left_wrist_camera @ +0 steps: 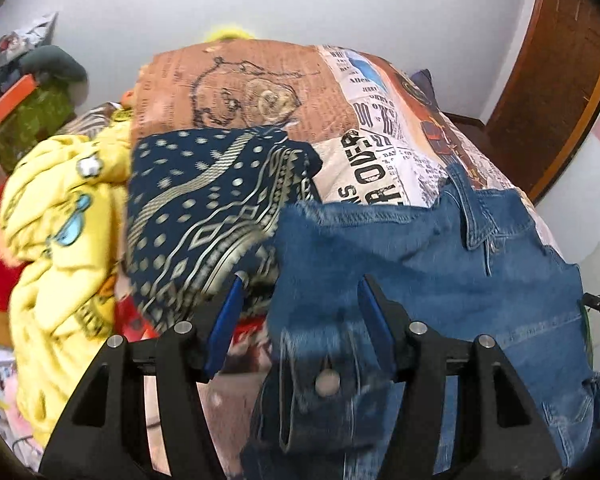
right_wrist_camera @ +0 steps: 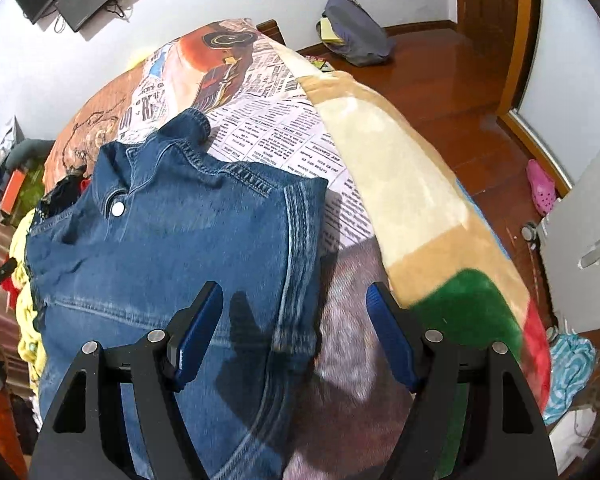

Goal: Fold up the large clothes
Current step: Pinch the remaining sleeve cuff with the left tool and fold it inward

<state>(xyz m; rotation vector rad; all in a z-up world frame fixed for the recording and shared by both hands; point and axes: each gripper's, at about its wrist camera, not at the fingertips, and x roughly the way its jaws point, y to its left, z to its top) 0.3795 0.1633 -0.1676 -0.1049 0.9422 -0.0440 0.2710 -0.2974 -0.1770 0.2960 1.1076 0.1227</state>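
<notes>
Bedding printed like newspaper (right_wrist_camera: 268,136) carries your work. Nearest you, both tools stand with jaws apart and nothing between the pads: your left gripper (left_wrist_camera: 300,292) and your right gripper (right_wrist_camera: 296,300). Just beyond them lies the denim jacket (right_wrist_camera: 172,240), collar at twelve o'clock. It looks heavy, stiff and thick-seamed, so take the side hems. Farther, at ten o'clock, sit a patterned navy cloth (left_wrist_camera: 204,200) and a yellow garment (left_wrist_camera: 60,220).
</notes>
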